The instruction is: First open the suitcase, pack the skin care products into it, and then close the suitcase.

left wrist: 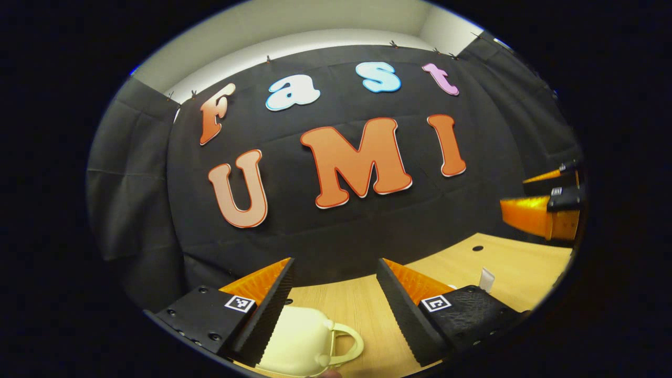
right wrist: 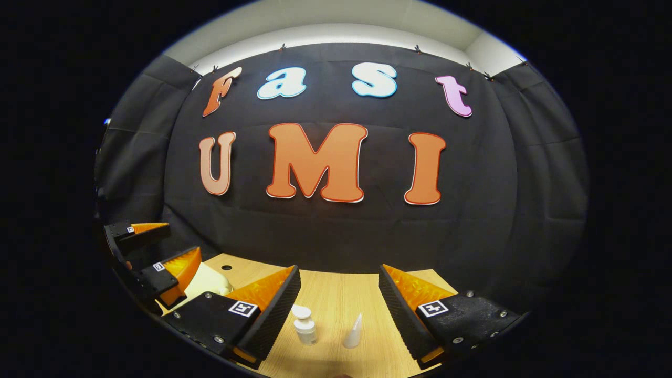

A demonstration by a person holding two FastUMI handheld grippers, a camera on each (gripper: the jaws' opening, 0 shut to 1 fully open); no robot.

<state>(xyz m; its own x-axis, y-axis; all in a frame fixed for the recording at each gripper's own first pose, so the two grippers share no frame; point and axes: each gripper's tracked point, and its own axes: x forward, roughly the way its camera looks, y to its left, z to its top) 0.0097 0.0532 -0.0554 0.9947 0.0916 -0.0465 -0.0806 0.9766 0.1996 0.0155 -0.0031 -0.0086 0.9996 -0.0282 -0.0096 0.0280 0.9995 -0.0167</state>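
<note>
Wooden tabletop [right wrist: 336, 299] runs along the bottom of both views, under black cloth. At the lower middle of the left gripper view, the left gripper [left wrist: 336, 310] stands spread, with a cream suitcase [left wrist: 302, 341] and its handle beneath and between its fingers, untouched. At the lower middle of the right gripper view, the right gripper [right wrist: 338, 315] is also spread, with a small white bottle [right wrist: 304, 325] and a white tube [right wrist: 353, 332] upright on the table between its fingers.
</note>
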